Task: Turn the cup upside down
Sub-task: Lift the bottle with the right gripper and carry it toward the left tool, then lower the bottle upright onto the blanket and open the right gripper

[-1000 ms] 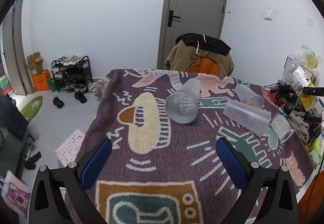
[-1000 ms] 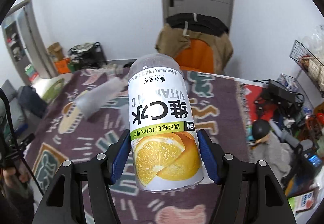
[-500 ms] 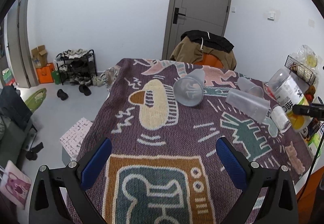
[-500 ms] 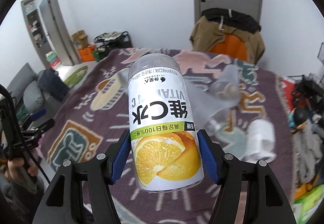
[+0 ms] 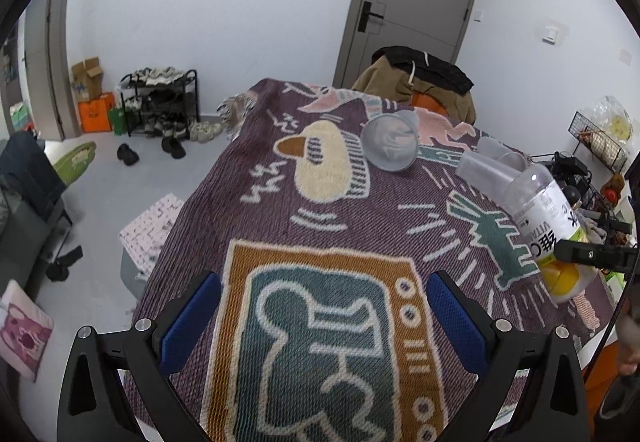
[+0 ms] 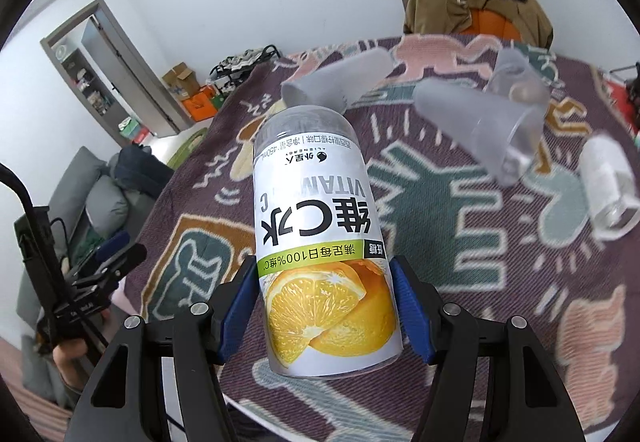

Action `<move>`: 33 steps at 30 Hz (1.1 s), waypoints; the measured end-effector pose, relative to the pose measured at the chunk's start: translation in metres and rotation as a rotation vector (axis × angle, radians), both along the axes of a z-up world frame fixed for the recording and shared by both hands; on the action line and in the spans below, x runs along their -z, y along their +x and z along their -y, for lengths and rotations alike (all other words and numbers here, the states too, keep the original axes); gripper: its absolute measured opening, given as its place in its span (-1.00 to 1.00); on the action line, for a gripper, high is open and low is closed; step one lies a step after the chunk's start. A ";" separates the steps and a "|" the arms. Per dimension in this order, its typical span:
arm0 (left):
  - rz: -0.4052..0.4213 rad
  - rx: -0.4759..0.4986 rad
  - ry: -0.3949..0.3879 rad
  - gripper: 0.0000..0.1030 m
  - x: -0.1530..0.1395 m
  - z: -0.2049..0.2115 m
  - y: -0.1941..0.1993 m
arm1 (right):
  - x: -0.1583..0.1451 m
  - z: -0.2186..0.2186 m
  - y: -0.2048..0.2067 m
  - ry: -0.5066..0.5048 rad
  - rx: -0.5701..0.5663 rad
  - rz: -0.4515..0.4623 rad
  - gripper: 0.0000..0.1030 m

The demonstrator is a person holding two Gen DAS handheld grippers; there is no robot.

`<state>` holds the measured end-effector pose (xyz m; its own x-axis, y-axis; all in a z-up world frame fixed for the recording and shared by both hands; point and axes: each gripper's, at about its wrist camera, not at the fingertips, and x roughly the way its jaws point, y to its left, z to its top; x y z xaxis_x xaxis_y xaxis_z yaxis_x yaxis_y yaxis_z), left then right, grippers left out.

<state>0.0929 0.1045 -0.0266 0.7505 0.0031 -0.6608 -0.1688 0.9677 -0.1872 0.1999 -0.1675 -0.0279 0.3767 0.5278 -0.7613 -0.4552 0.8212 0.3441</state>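
Note:
My right gripper (image 6: 326, 306) is shut on a clear plastic cup with a white and orange-fruit label (image 6: 320, 242). Its print reads upside down and it is held tilted above the table's front right part. The same cup (image 5: 548, 218) shows at the right of the left wrist view. My left gripper (image 5: 324, 314) is open and empty above the near end of the patterned cloth (image 5: 320, 322).
Several frosted cups lie on their sides on the cloth: one (image 6: 332, 82) at the back, two (image 6: 480, 122) nested to the right, a small one (image 6: 608, 186) at far right. A chair with clothes (image 5: 420, 82) stands behind the table. Clutter (image 5: 592, 146) sits at the right.
My right gripper has carried the labelled cup left and lower over the table. My left gripper has drawn back toward the near end of the cloth.

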 end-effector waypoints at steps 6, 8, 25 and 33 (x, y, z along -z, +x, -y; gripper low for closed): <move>-0.023 -0.021 -0.020 0.99 0.010 -0.008 -0.011 | 0.021 -0.006 -0.007 0.041 0.003 -0.076 0.28; -0.031 -0.032 -0.012 0.99 0.013 -0.009 -0.011 | 0.029 -0.009 -0.009 0.070 -0.005 -0.107 0.28; -0.021 0.003 -0.035 0.99 0.009 0.000 0.002 | 0.041 0.001 -0.025 0.124 0.016 -0.142 0.94; -0.037 0.085 -0.066 0.99 0.003 0.025 0.024 | 0.020 0.037 -0.032 0.090 0.063 -0.076 0.94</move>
<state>0.1169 0.0792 -0.0297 0.7210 -0.1035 -0.6851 -0.0952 0.9646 -0.2460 0.1681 -0.2044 -0.0478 0.3543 0.5719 -0.7399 -0.3729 0.8120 0.4490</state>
